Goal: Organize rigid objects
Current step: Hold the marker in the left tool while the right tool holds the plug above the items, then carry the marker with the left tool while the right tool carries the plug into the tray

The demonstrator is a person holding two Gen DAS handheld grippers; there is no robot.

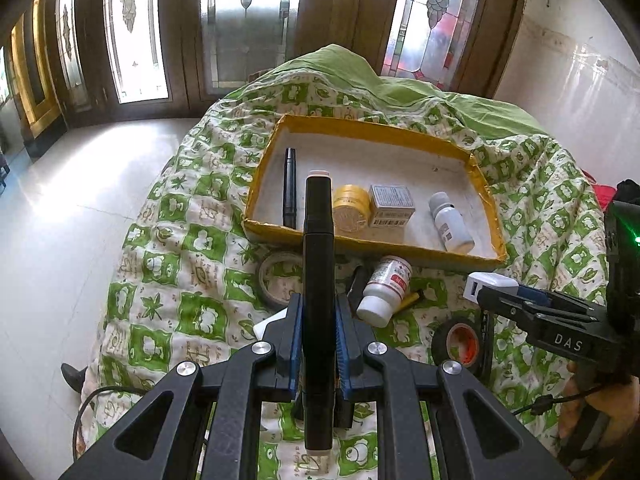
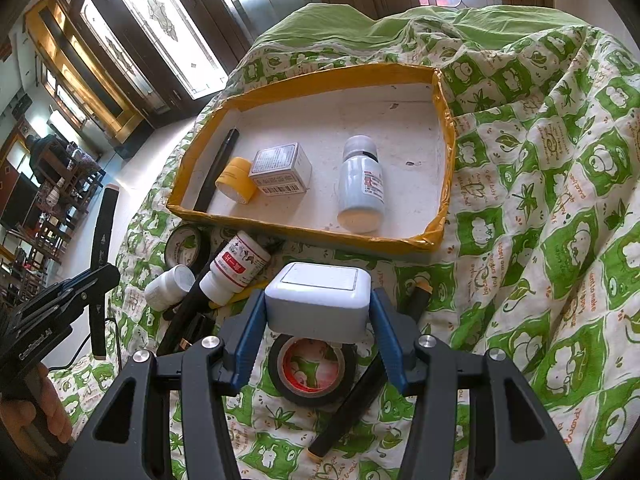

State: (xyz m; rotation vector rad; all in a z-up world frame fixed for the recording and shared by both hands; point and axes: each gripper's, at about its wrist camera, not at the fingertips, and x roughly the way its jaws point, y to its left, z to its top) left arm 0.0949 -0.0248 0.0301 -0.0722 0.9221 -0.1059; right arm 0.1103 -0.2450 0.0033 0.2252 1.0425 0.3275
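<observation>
You have a black marker point(image 1: 318, 280) clamped upright between the jaws of your left gripper point(image 1: 318, 340), its pale cap end pointing toward the yellow-rimmed tray point(image 1: 486, 196) on the bed. In your right gripper point(image 2: 318, 320) the jaws are closed on a white charger block point(image 2: 318, 294), held above a roll of black tape point(image 2: 312, 368) and well short of the tray.

Both pieces look to be in the carry step: lifted off the quilt point(image 2: 560, 200), not yet placed. The tray already holds a black pen point(image 2: 218, 168) along its left wall, a yellow jar point(image 2: 236, 180), a small grey box point(image 2: 282, 172) and a white bottle point(image 2: 360, 184) lying on its side.

For the next move, I would bring the marker forward over the near rim and lay it beside the pen, then set the charger in the bare floor to the right of the bottle. Loose bottles point(image 2: 236, 268) and pens near the rim still wait on the quilt.
</observation>
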